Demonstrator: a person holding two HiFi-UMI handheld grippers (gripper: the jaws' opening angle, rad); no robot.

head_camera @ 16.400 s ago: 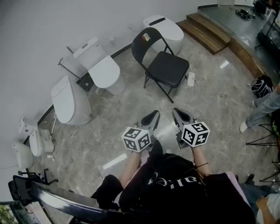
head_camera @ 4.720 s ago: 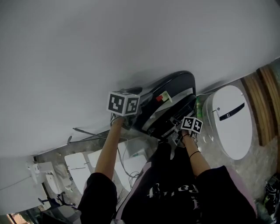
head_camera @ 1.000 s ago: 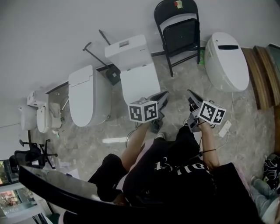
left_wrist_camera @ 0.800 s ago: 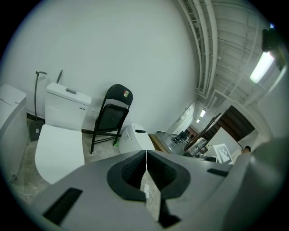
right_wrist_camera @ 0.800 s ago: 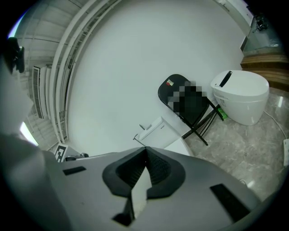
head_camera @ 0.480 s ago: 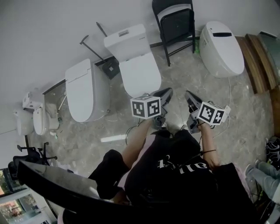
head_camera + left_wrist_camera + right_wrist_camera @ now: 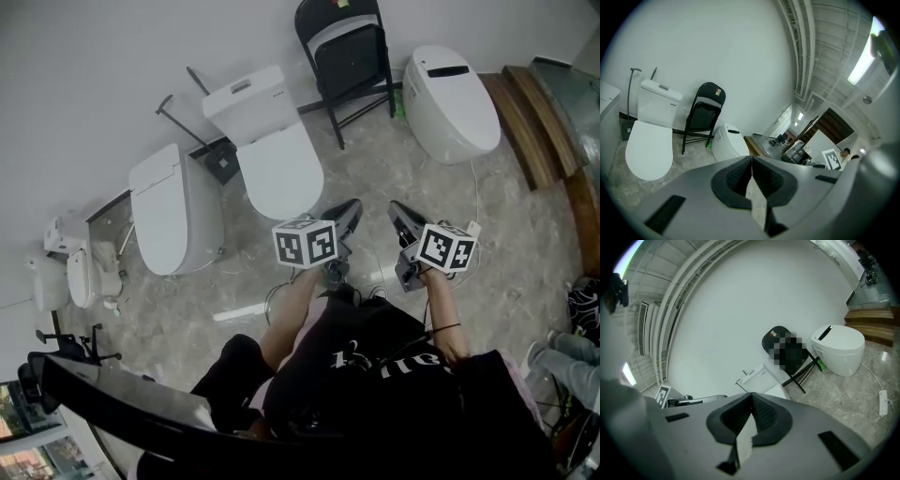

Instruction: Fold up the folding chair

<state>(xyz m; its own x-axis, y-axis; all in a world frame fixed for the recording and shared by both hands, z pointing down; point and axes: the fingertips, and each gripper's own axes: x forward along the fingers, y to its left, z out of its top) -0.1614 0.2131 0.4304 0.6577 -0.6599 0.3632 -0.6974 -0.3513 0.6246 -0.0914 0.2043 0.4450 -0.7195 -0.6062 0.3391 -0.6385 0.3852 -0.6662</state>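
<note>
- Folding chair of black metal (image 7: 347, 56): folded flat, leaning on the wall, between white tank toilet (image 7: 277, 161) and white oval toilet (image 7: 451, 105).
- Left gripper (image 7: 349, 212): jaws together, empty, withdrawn farther from the chair.
- Right gripper (image 7: 401, 214): likewise closed, empty, withdrawn; task apparently complete.

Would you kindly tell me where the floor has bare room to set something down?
The widest bare floor lies between the round toilet and the wooden steps. A narrower strip runs from the folding chair between the round toilet and the tank toilet. Crowded: the tank toilet and the long toilet stand close together.
</note>
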